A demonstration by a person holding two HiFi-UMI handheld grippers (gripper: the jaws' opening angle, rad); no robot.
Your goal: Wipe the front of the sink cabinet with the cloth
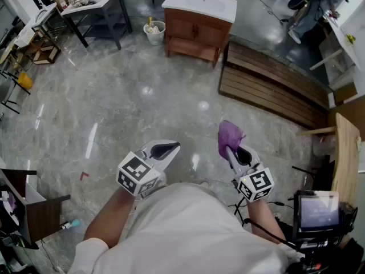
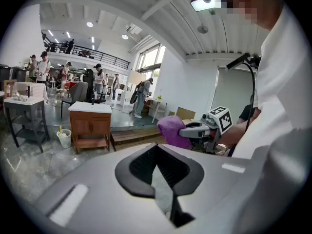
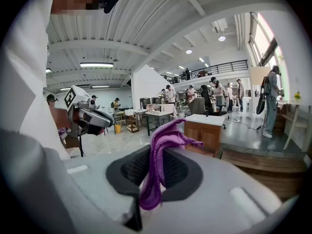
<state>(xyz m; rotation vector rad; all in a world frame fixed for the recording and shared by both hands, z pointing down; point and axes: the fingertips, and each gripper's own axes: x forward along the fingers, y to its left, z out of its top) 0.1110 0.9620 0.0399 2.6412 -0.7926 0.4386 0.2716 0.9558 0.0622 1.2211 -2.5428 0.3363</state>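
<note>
Jaws of the right gripper [image 1: 231, 150] are pressed together on the purple cloth [image 1: 229, 135], which stands up from between them in a bunched fold; in the right gripper view one end of it also hangs down on the near side of the jaws. Jaws of the left gripper [image 1: 166, 150] are drawn together with nothing between them. Both grippers are held close in front of the person's body, the left one at the left and the right one at the right, well apart from each other and above the grey marble floor [image 1: 114, 107]. Farther off on the right, a low wooden slatted platform [image 1: 268, 81] lies on the floor. At its far left end stands the sink cabinet [image 1: 197, 30], brown wood with two doors under a white top and an open shelf at the bottom; it is well apart from the cloth and both grippers. A small white bin [image 1: 154, 33] stands just beside the cabinet on its left. Farther left again is a white-topped bench [image 1: 94, 3] on dark legs, with clutter on it too small to make out.
</note>
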